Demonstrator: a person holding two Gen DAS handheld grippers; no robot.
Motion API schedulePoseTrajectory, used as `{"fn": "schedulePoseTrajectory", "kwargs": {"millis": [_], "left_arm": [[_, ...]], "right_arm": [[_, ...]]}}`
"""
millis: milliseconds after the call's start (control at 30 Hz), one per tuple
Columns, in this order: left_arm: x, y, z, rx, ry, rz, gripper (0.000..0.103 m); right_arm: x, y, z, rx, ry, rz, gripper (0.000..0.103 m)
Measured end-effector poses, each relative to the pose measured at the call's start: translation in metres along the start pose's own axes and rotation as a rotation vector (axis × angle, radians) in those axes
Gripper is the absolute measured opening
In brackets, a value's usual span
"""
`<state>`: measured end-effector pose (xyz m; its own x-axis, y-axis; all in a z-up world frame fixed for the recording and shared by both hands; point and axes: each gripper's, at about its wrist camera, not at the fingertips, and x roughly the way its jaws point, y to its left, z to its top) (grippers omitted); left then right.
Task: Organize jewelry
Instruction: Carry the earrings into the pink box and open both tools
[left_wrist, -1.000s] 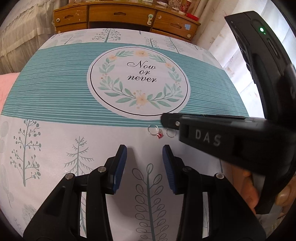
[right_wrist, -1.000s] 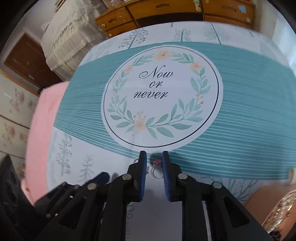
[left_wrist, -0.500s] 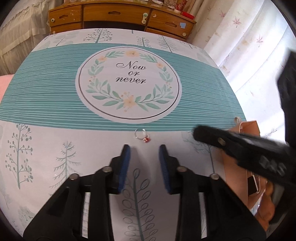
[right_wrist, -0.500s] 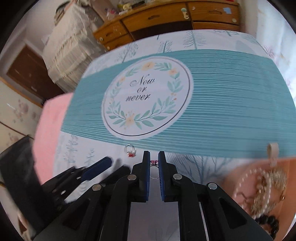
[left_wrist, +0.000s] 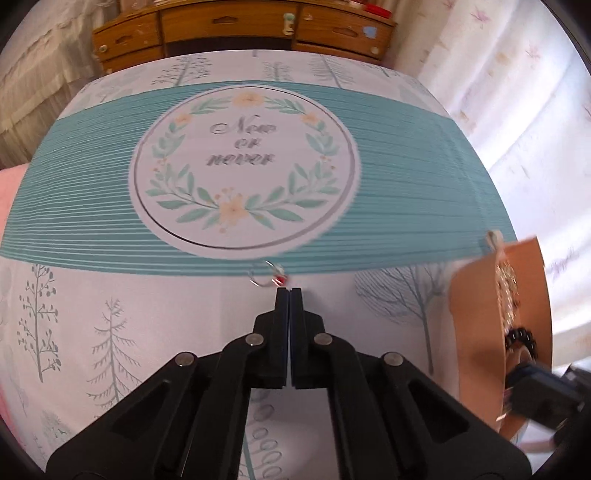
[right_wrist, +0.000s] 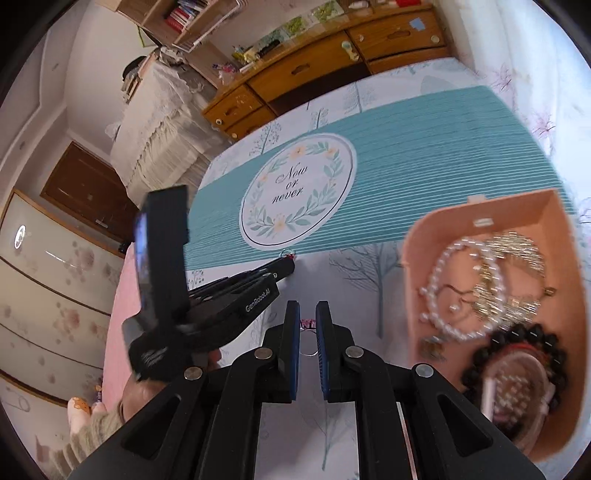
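In the left wrist view, the left claw (left_wrist: 289, 291) was clenched with nothing between its pads, its tips just beside a ring with a red stone (left_wrist: 271, 277) on the desk (left_wrist: 129, 295). In the right wrist view, the right claw (right_wrist: 307, 318) grasped a small ring (right_wrist: 307, 325), beside the pink tray (right_wrist: 417, 236) of jewelry.

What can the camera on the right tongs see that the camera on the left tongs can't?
Only the right view shows the pearl strands clearly inside the pink box, a small ring held in the right tongs, and shelves of books. Only the left view shows the left tongs head-on, shut with nothing between them. Both show the red-stone ring on the tablecloth and the wooden drawers.
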<state>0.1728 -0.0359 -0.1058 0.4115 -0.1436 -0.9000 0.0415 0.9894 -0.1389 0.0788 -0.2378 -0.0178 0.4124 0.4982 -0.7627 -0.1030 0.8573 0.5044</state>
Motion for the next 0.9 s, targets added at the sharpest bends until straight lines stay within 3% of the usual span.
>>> {"fn": "schedulePoseTrajectory", "kwargs": {"millis": [167,500,633,900], "left_arm": [[-0.032,-0.018,-0.011,0.079,-0.035,-0.069,0.000],[-0.106,-0.094,-0.030,0.333,-0.133,-0.336,0.000],[-0.111,-0.120,-0.029,0.389,-0.150,-0.392,0.000],[-0.087,-0.148,-0.028,0.403,-0.092,-0.416,0.000]], "right_arm": [[-0.051,-0.025,-0.013,0.040,-0.070,-0.017,0.009],[-0.122,-0.087,-0.022,0.164,-0.177,-0.094,0.009],[-0.132,-0.107,-0.026,0.213,-0.191,-0.089,0.009],[-0.130,-0.122,-0.028,0.254,-0.204,-0.096,0.009]]}}
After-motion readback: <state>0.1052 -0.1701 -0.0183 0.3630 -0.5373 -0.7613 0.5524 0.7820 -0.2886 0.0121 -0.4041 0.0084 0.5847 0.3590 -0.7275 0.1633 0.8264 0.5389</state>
